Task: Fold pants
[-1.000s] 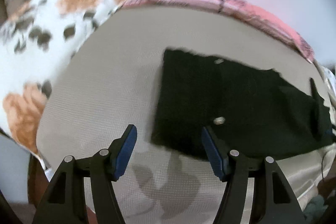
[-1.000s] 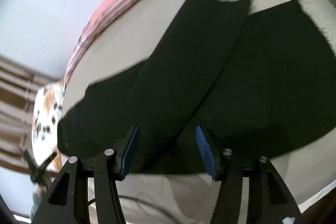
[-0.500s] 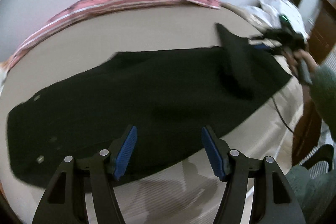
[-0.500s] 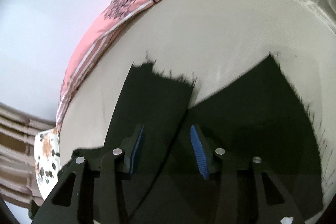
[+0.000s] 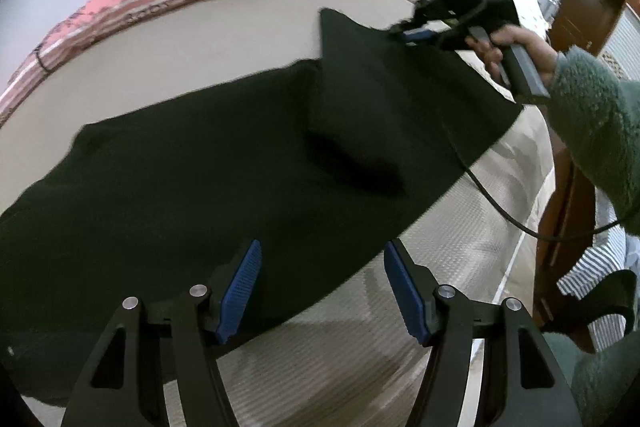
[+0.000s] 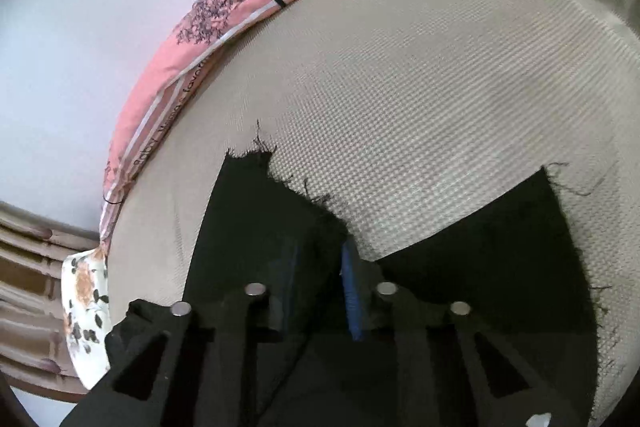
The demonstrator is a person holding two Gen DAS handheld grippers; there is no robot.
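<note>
The pants (image 5: 208,163) are lying spread across the bed (image 5: 420,359), black against its beige weave, with the waist end running off to the left of the left claw (image 5: 322,291) and the leg ends lying far ahead and to the right of it. The left claw is hovering released, its blue pads standing apart over the near edge of the cloth with nothing between them; it is probably waiting there to take that edge once the far end comes over. The right claw (image 6: 320,283) is closing its jaws on the frayed hem of one leg (image 6: 276,203), the cloth bunching between the pads, so it is clenched on the pants. The other leg (image 6: 516,239) is lying flat to the right of that claw, apart from the pinched one. From the left wrist view the gripped hem is standing raised off the bed, a hand (image 5: 516,51) in a fuzzy green sleeve (image 5: 592,123) holding the tool, likely so the leg can be carried across for a fold. A pink pillow (image 6: 200,39) is lying beyond both claws at the bed's far edge.
</note>
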